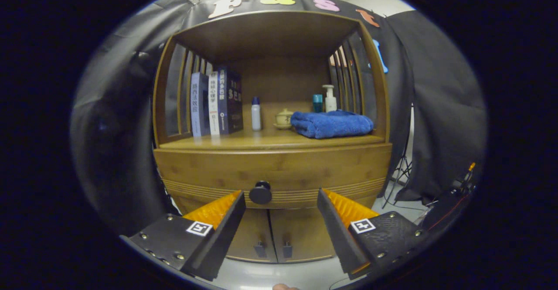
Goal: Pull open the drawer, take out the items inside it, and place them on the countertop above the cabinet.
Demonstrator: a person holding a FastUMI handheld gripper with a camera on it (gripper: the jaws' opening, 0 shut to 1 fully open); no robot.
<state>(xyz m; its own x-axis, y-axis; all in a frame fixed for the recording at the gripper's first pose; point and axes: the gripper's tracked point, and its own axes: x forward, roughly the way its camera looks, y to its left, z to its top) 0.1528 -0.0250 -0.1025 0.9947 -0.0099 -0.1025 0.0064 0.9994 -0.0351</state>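
Note:
A wooden cabinet stands ahead of me, its drawer (218, 170) closed, so what lies inside is hidden. A round dark knob (260, 192) sits at the middle of the drawer front. My gripper (281, 194) is open, with the knob just beyond the fingertips and nearer the left finger (226, 220) than the right one (335, 220). Nothing is held between them. Above the drawer runs the countertop (266, 141).
On the countertop stand three books (216, 102), a small white bottle (256, 113), a lidded cup (284, 118), a folded blue towel (331, 124), a teal cup (317, 102) and a pump bottle (330, 98). Two cabinet doors (274, 233) with small handles sit below the drawer. A stand (403, 172) is at the right.

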